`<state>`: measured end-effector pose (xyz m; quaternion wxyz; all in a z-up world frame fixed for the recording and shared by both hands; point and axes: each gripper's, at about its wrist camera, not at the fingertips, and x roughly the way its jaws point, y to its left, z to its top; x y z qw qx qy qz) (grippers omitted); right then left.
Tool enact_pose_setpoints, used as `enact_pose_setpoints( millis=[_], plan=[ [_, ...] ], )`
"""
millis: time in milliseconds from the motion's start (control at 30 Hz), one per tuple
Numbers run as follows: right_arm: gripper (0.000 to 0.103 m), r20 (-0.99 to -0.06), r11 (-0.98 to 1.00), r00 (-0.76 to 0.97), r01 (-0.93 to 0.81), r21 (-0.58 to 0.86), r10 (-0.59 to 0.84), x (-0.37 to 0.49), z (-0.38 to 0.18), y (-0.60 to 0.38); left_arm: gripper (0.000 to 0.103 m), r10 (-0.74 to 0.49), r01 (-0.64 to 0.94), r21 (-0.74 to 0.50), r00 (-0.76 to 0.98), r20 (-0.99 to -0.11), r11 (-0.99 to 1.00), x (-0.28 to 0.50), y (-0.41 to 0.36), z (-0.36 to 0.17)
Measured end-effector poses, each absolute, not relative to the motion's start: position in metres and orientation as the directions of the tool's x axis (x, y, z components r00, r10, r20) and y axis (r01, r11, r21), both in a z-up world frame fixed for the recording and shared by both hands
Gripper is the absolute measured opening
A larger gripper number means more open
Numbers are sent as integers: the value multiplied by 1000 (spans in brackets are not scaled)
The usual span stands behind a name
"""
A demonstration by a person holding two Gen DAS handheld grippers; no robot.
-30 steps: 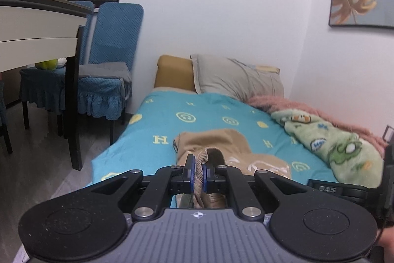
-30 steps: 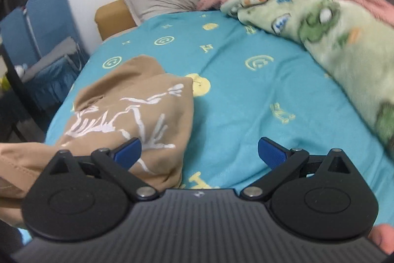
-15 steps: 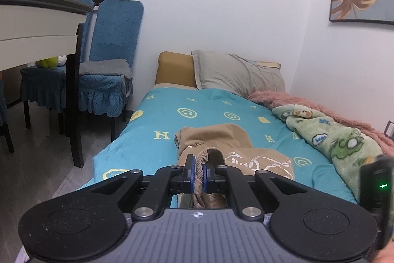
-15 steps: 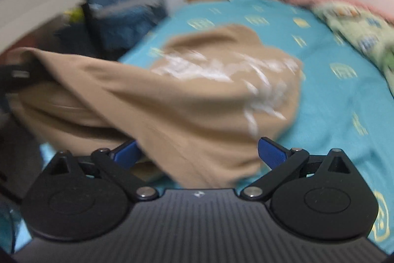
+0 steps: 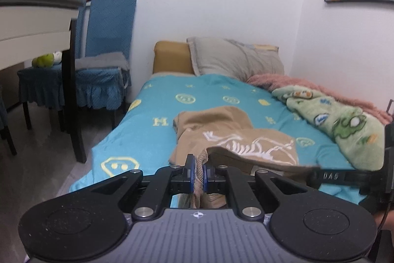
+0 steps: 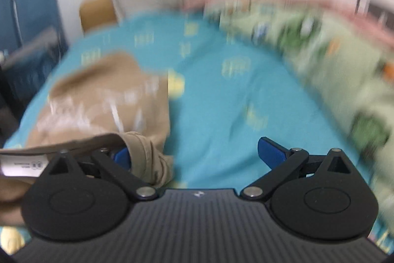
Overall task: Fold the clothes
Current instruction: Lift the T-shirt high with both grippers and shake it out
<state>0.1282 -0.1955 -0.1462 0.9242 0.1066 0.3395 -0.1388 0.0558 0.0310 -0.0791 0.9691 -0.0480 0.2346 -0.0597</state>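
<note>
Here's the bed (image 5: 157,100), its turquoise sheet running up to 2 pillows (image 5: 234,58) at the wall, and a green cartoon blanket (image 5: 344,125) is heaped along the right side. On the near half of the sheet lies the tan garment (image 5: 221,130), white skeleton print facing up, its near edge lifted off the bed. The left gripper (image 5: 200,170) is clenched tight on a ribbed bit of that edge. The right gripper (image 6: 194,154) is closing, jaws wide apart, a bunched tan fold against its left finger (image 6: 122,155) and nothing pinched.
</note>
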Motion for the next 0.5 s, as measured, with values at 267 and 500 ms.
enact_pose_setpoints(
  millis=[267,500],
  plan=[
    [66,-538,923,809,360,135,-237,112,-125,-198,25,-52,110,50,765,-641,993,74,19,-122],
    [71,-415,925,865,360,120,-282,110,-106,-205,49,29,119,167,725,-688,979,74,10,-144]
  ],
)
